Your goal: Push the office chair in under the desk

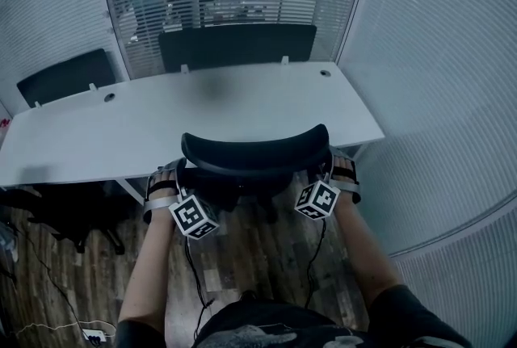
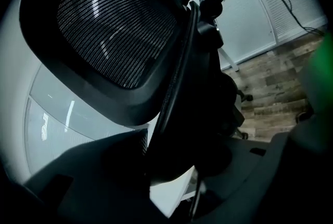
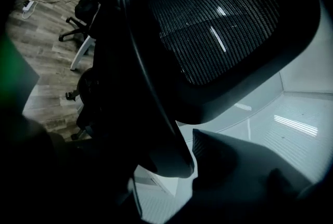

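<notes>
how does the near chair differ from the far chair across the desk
The near chair stands on the person's side of the desk; the far chair stands across it. The near chair's back has a curved top, the far chair's a straight one. The left gripper and right gripper flank the near chair; none is at the far chair. Both are dark.

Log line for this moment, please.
chair: office chair at desk's near edge | left tongs: closed on backrest's left edge | right tongs: around its right edge, grip unclear
</notes>
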